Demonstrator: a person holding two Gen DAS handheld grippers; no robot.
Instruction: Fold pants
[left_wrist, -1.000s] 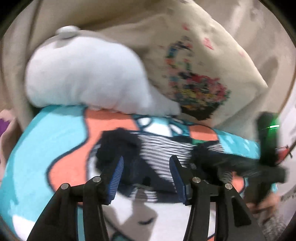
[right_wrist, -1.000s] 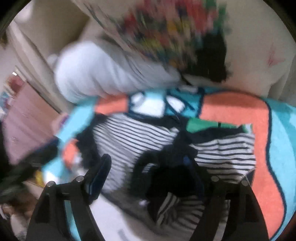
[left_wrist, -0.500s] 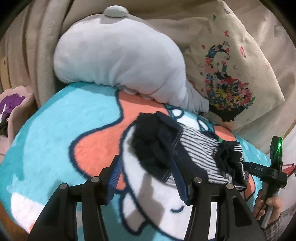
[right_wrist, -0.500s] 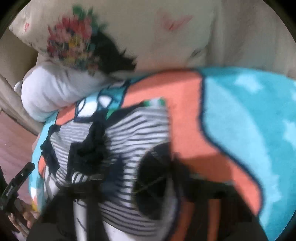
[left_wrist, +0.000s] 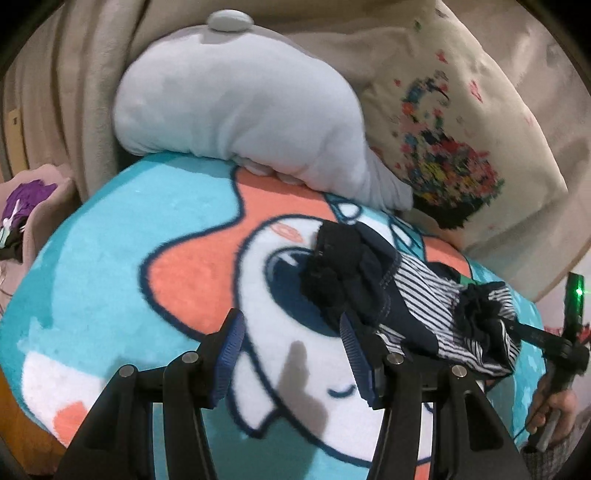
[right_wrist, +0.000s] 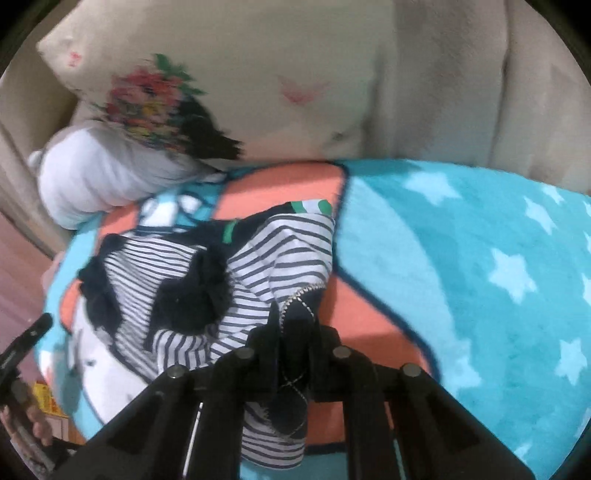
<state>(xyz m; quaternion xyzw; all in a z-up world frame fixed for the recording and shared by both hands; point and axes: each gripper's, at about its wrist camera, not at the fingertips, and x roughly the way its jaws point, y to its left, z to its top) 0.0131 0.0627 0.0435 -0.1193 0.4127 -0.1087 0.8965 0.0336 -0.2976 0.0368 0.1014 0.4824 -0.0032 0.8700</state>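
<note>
The pants are navy-and-white striped with dark navy cuffs and lie crumpled on a turquoise, orange and white blanket. In the left wrist view my left gripper is open and empty; its right finger is beside the pants' near dark edge. In the right wrist view the pants spread from the middle to the left. My right gripper is shut on the pants' navy stitched edge and holds it pinched between the jaws. The right gripper also shows at the left wrist view's right edge.
A pale grey plush toy and a cream floral cushion lie behind the pants against a beige sofa back. A purple item sits at far left. The starred turquoise blanket extends right.
My right gripper went from open to shut on the pants' edge. My left gripper drew back to the left, off the pants, staying open. The pants shifted right.
</note>
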